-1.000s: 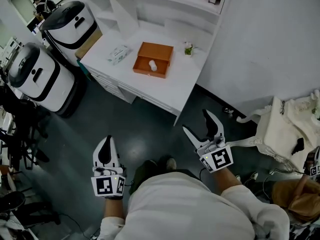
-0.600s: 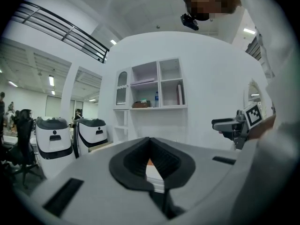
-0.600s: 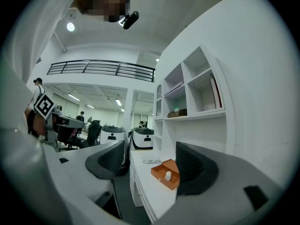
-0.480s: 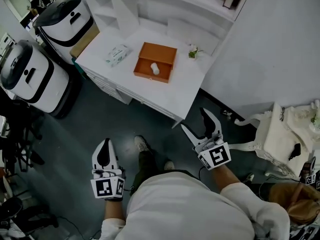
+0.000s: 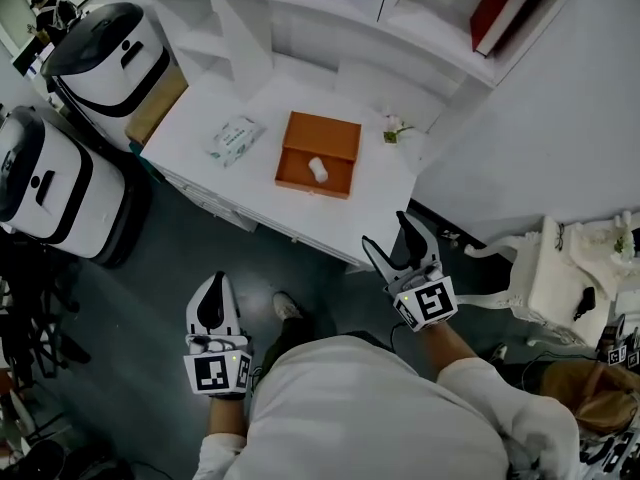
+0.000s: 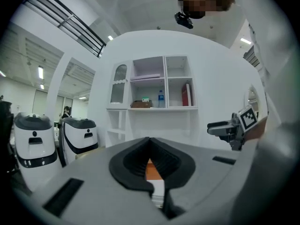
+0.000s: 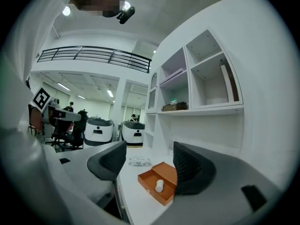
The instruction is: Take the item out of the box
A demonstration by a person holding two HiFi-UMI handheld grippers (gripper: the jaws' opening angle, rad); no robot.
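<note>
On the white desk [image 5: 262, 100] ahead of you sits the orange box [image 5: 320, 136], open, with its flat lid lying back toward the shelves and its shallow tray toward you. The item [image 5: 318, 169] lies on its side in that tray, near the middle, apart from the walls. It is small, white and stubby with a rounded end, perhaps a little bottle or roll, though it is too small here to tell which. Beside the box, to the left in the head view, lies a pale tissue packet [image 5: 235, 136], and to its right stands a tiny flowering plant [image 5: 396, 128]; neither touches the box. Your right gripper [image 5: 386, 230] is held level over the dark floor, close to the desk's front edge and well short of the box. Its jaws stand wide and have just been closing a little, with nothing between them, and in its own view the box and item show far off in the gap. Your left gripper [image 5: 213, 286] is lower in the head view, farther from the desk, its dark pads pressed together on nothing; only a sliver of orange shows through the slit in its view. Two white and black machines [image 5: 95, 53] stand on the floor left of the desk.
</note>
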